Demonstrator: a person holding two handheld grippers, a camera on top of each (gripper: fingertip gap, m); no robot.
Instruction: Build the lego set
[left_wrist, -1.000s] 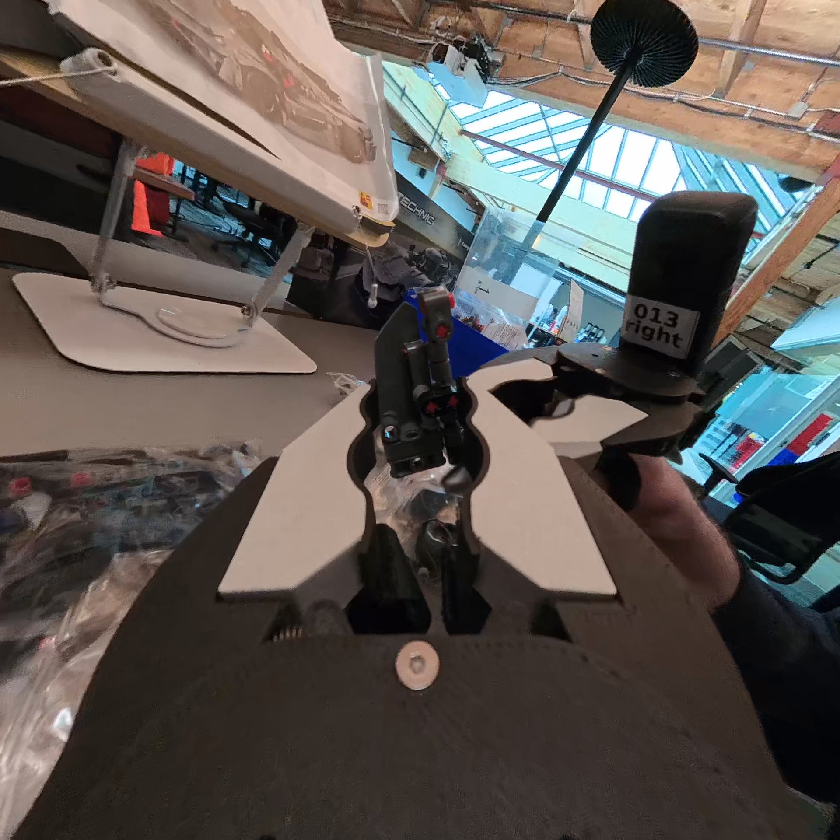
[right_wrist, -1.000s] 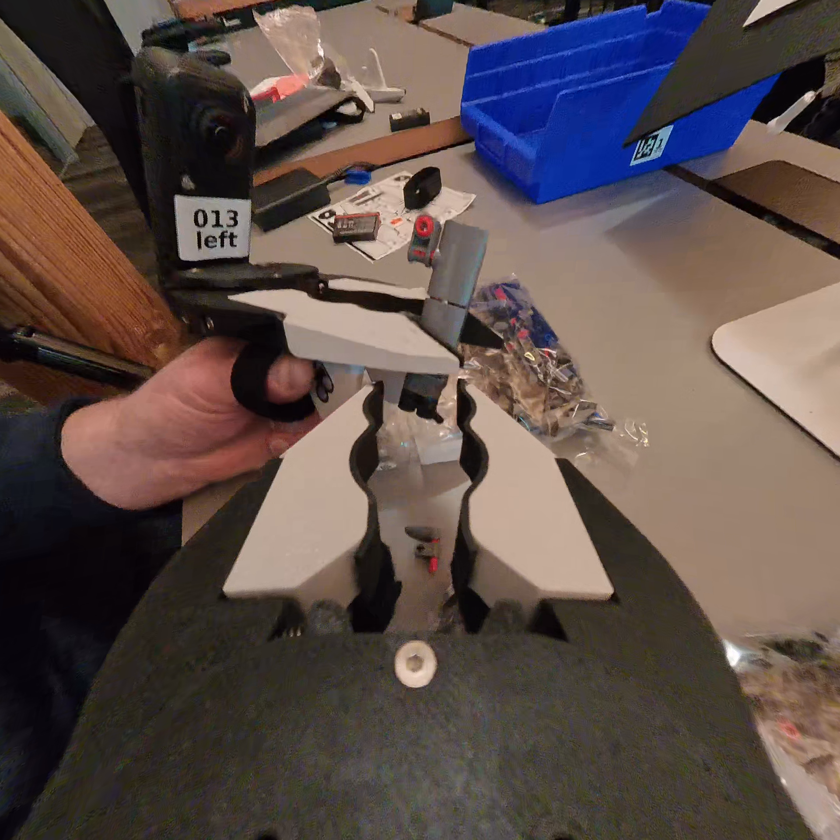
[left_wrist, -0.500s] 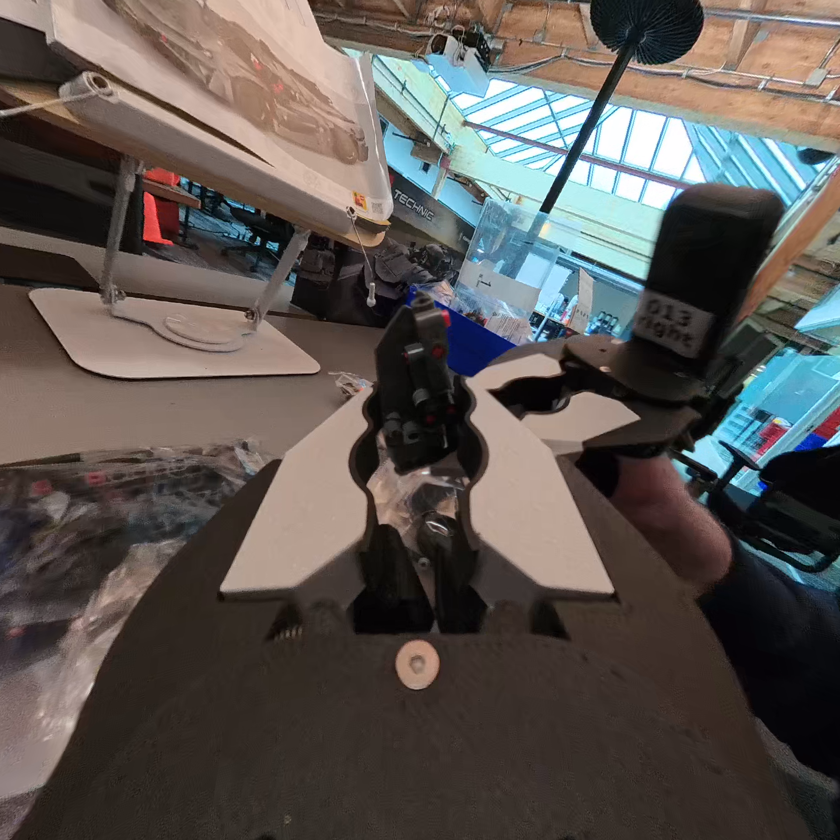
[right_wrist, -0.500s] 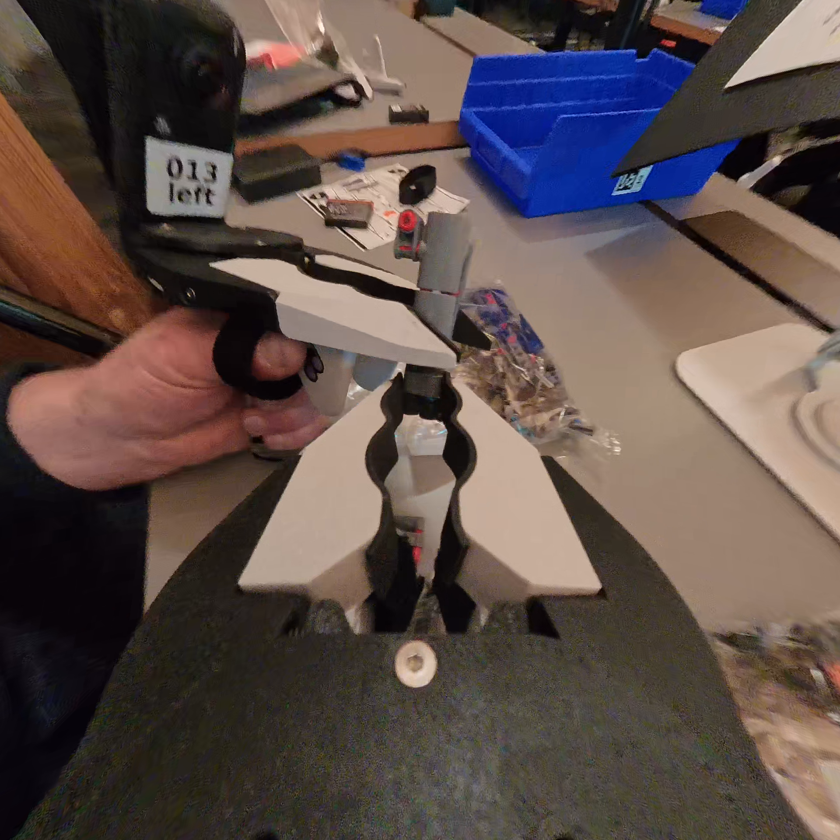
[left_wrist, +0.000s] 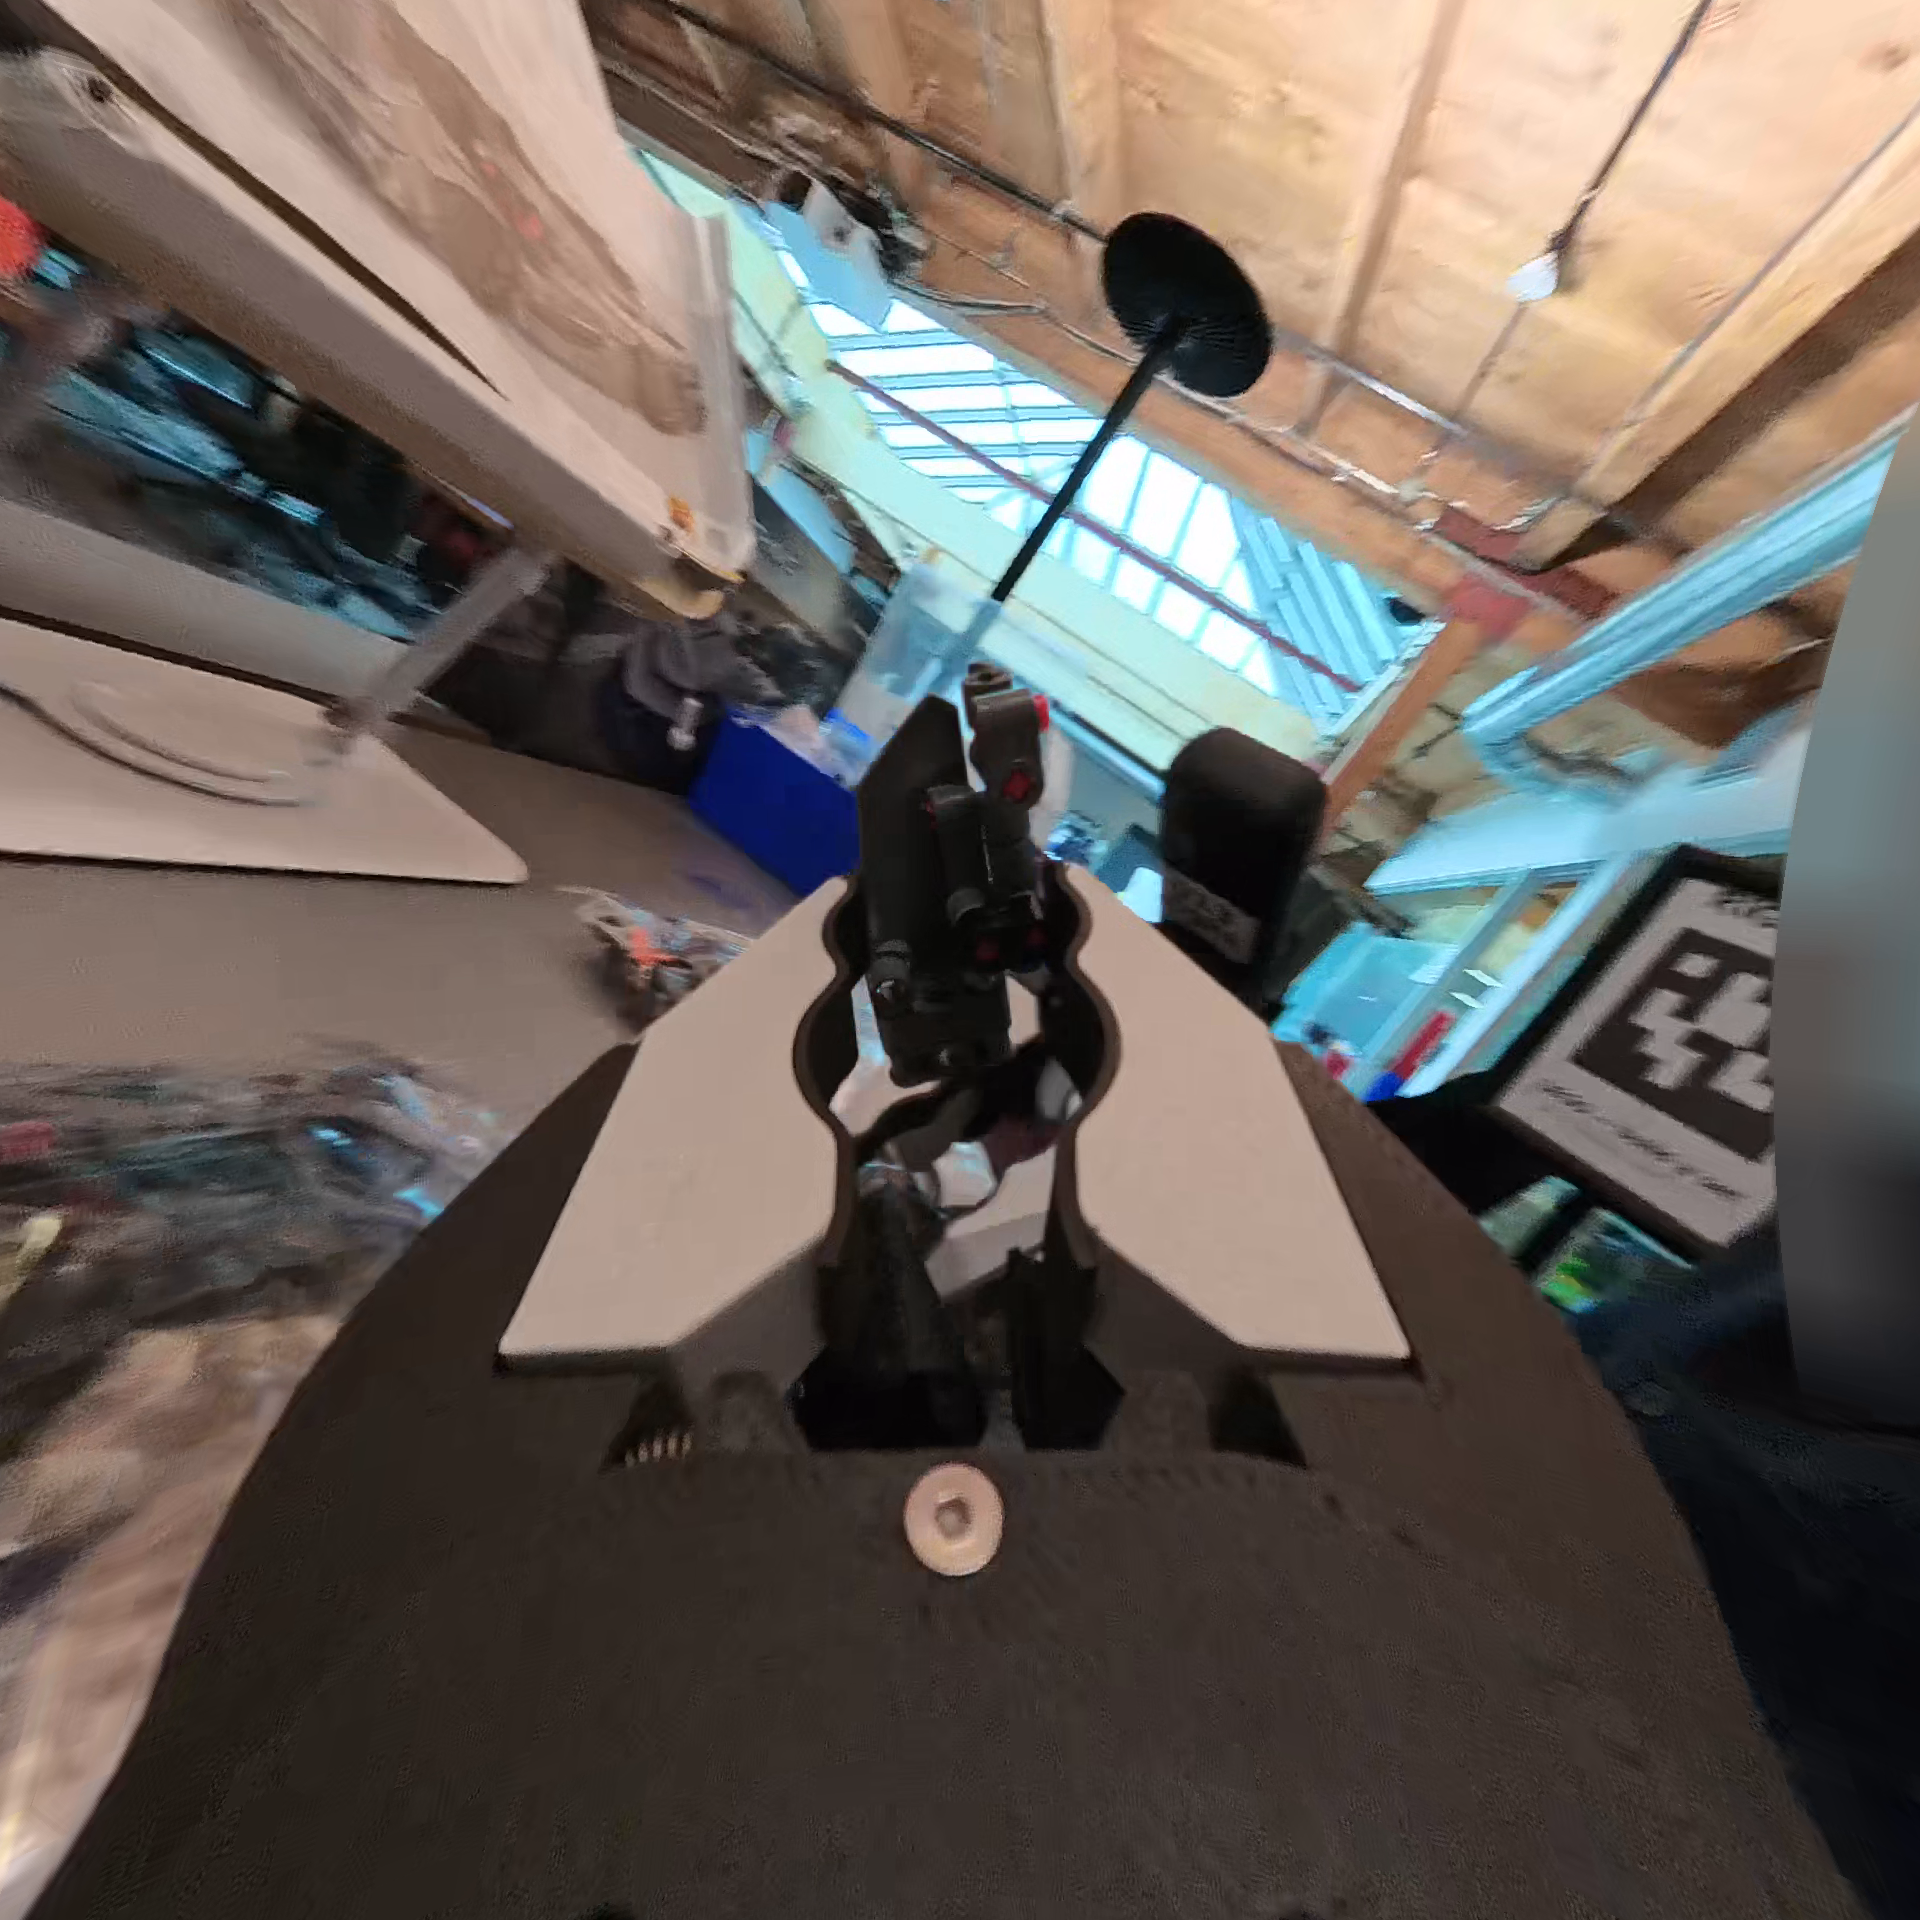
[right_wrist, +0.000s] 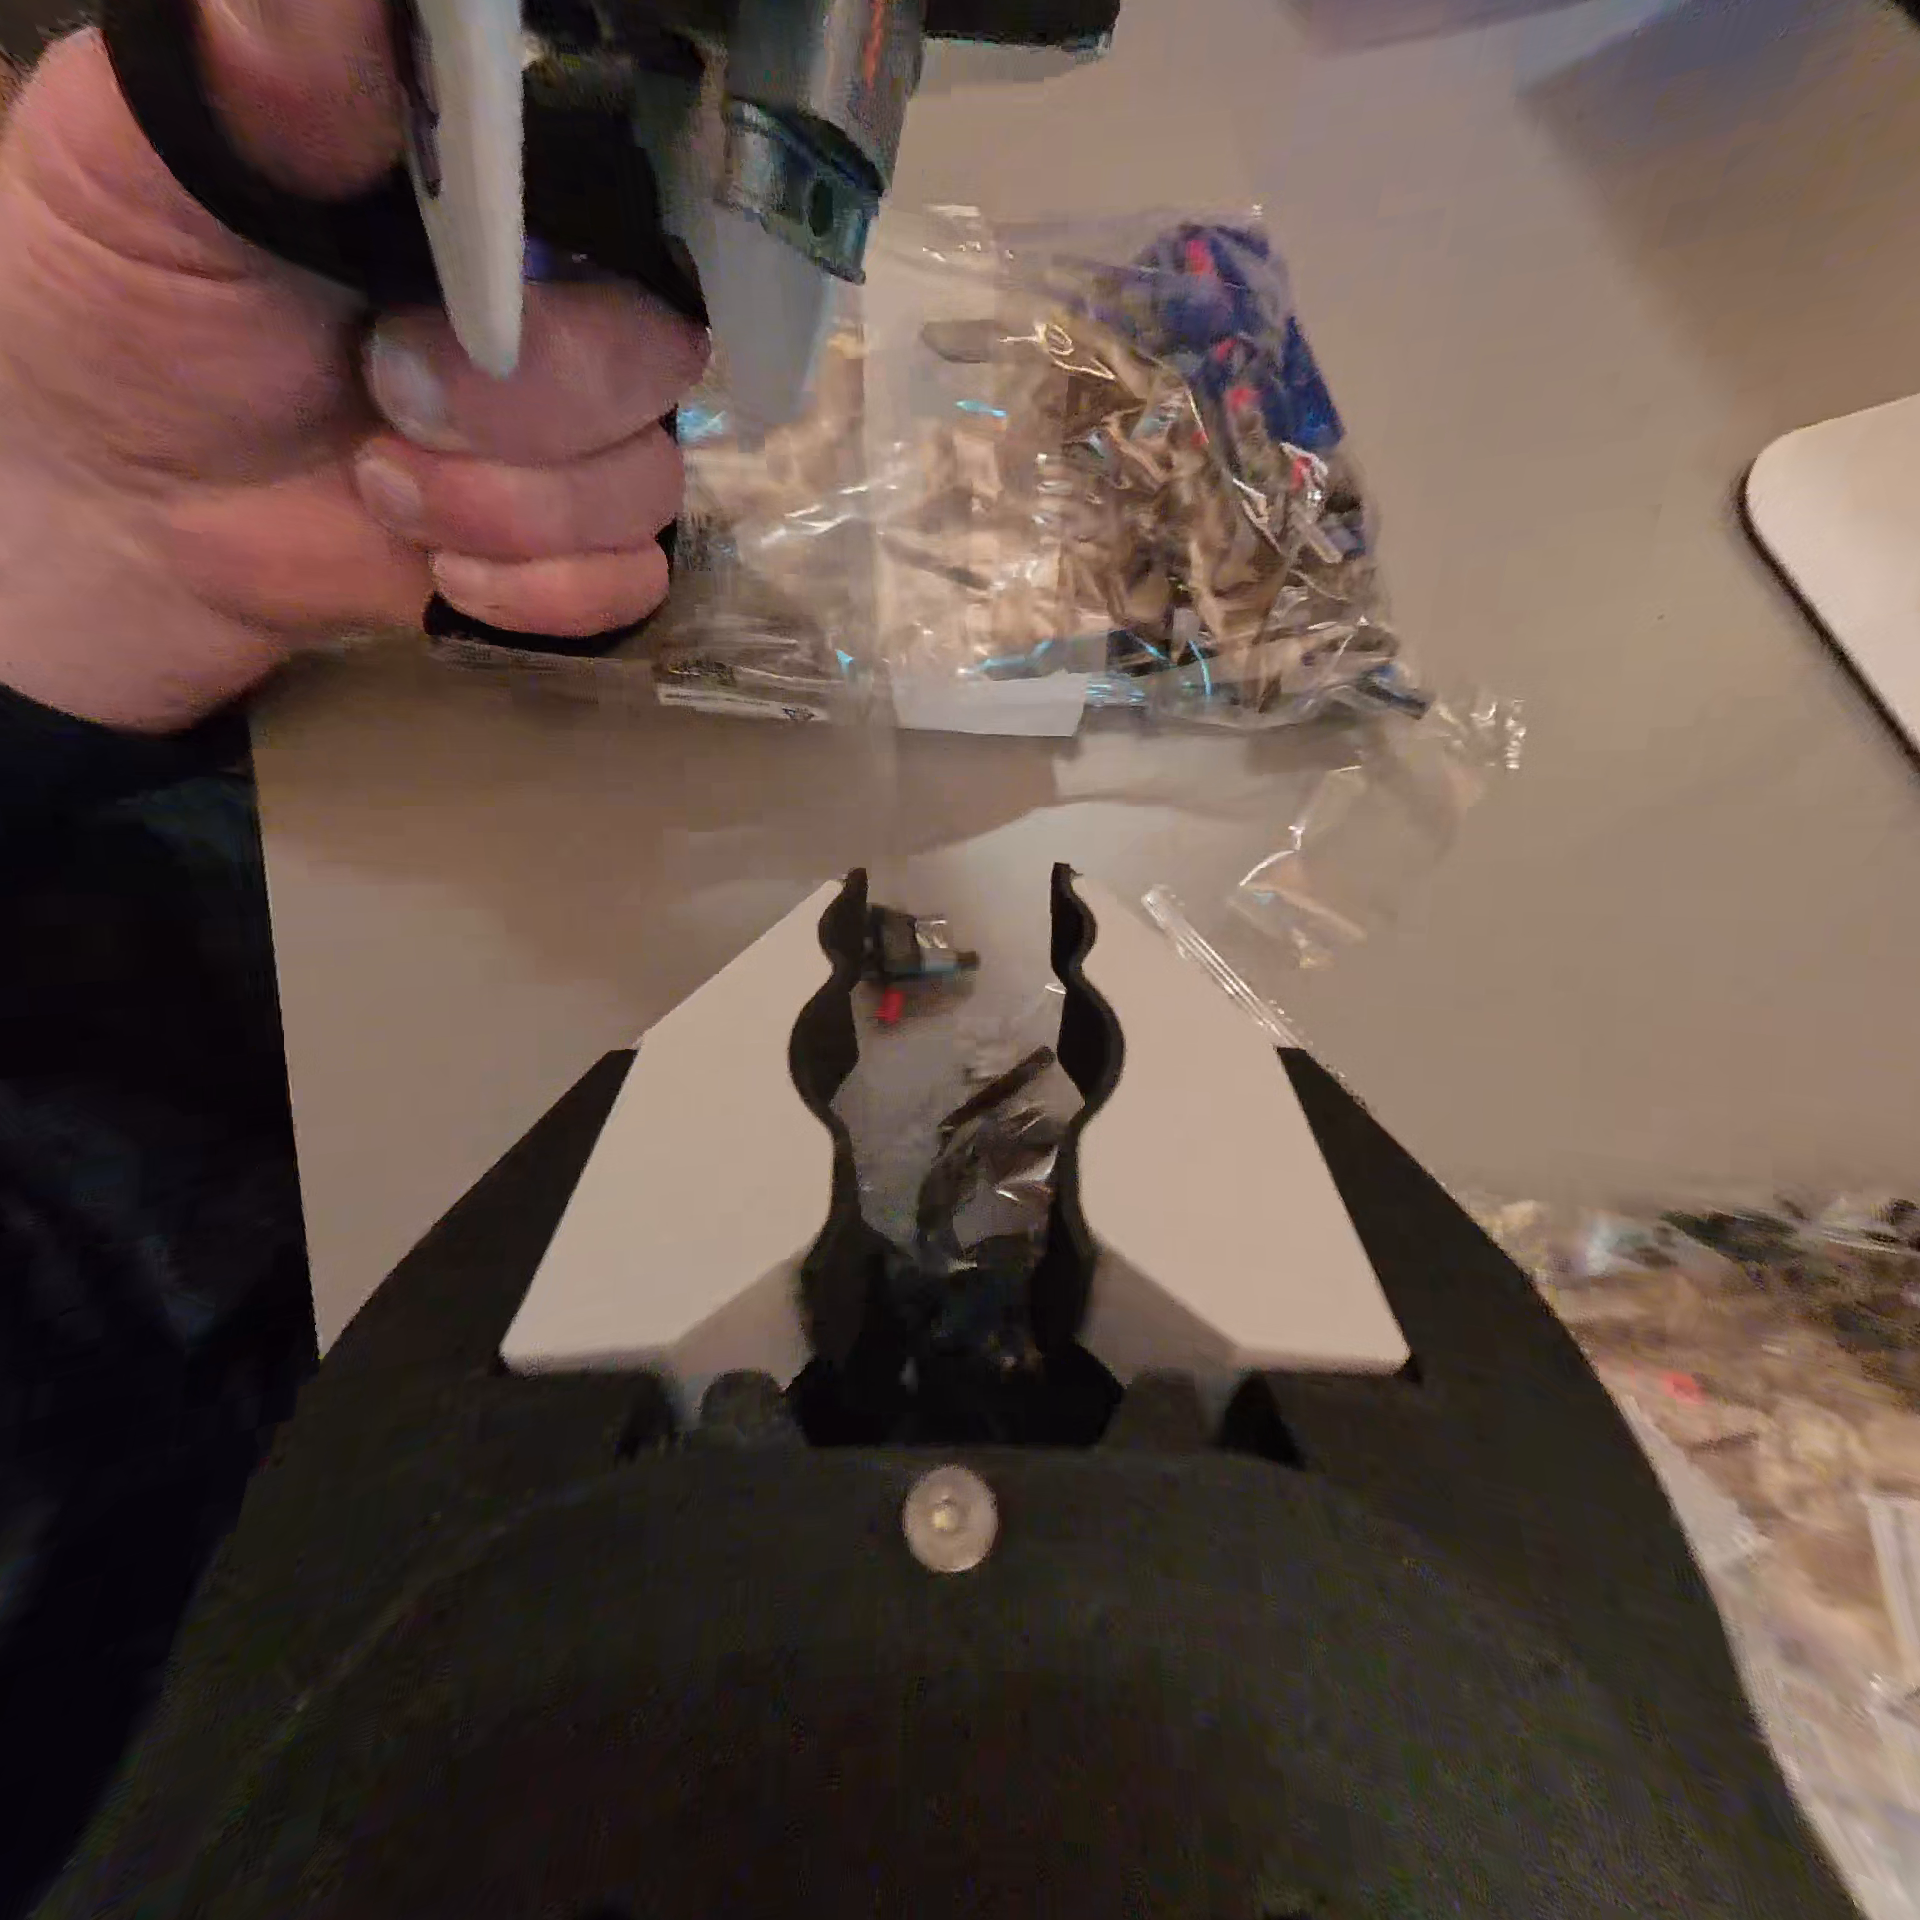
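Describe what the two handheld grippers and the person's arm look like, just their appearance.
Both the left gripper and the right gripper have a rough black body with one silver screw, flat pale grey angular fingers and wavy black inner pads. The right gripper's black upright handle carries a white label. The hand grips through a black loop; the sleeve is dark.

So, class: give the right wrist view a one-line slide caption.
Open right gripper above small loose parts on the grey table, parts bag beyond.
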